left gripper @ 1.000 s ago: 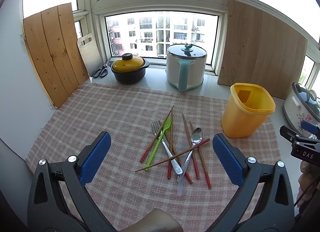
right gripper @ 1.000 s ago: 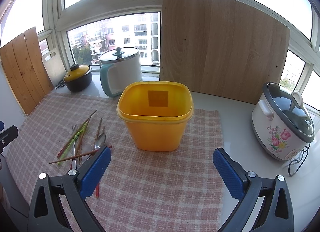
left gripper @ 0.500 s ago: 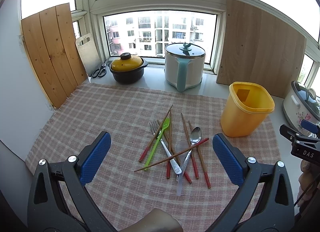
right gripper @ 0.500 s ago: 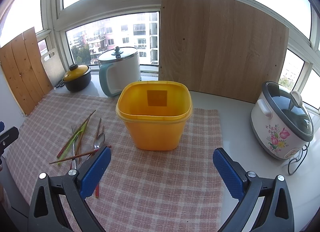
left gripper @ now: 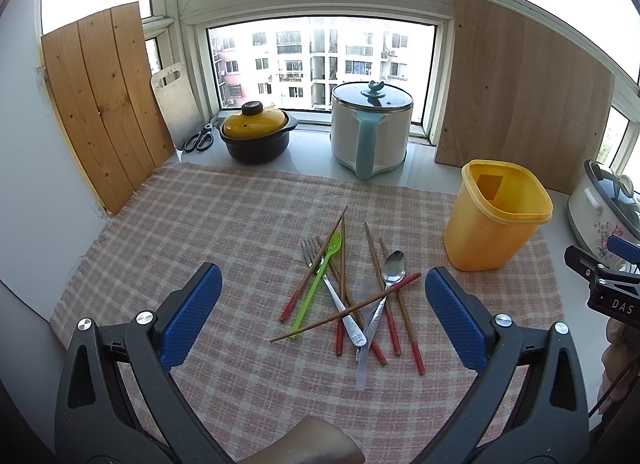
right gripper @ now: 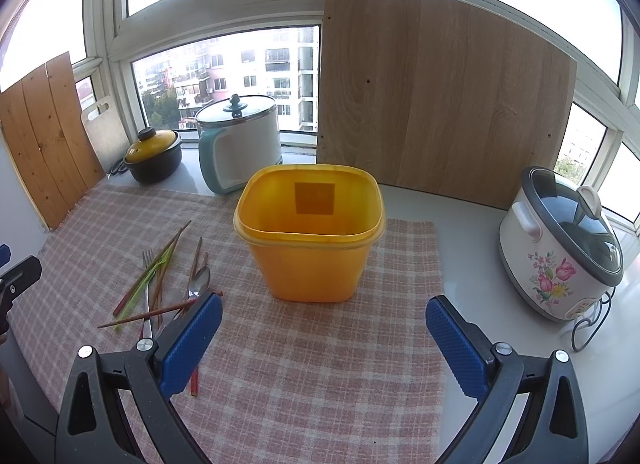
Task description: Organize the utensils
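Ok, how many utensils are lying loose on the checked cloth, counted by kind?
Chopsticks: 6
Spoons: 3 (one metal, one green, one clear)
Fork: 1
Total: 10

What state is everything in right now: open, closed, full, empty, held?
Left tongs: open, holding nothing.
Right tongs: open, holding nothing.
Yellow bin: upright, no lid, looks empty.
Utensils: loose, crossed in a pile on the cloth.
Yellow-lidded pot: lid on.
White pot: lid on.
Rice cooker: lid shut.
Scissors: lying flat; blades hard to make out.
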A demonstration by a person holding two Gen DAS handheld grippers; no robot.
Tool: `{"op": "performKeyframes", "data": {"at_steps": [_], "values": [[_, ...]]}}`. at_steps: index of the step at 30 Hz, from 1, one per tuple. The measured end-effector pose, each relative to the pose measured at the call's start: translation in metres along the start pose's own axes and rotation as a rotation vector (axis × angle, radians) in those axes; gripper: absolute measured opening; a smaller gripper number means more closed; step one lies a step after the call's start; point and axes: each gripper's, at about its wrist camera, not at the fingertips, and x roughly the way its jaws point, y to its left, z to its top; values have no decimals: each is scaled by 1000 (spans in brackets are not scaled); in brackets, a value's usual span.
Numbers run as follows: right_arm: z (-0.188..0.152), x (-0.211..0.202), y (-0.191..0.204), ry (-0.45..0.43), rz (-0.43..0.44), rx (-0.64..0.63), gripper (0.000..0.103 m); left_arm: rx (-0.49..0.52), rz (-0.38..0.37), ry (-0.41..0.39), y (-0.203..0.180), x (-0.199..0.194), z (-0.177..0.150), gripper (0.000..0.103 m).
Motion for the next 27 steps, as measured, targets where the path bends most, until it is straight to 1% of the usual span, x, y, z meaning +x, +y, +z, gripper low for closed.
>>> {"op": "performKeyframes", "data": {"at_steps": [8,20,23,27], "values": [[3,0,6,6,-11,-6,103,2,-15,15,7,7,-6,103],[2,11,19,26,-41,-1,103,39,-43,61,28,33,-6,103],[-1,16,24,24,-27,-11,103,57,-67,71,34,41,-7,103],[-6,20,30,1,36,-23,103,76,-119,67,43,49,-8,103]]}}
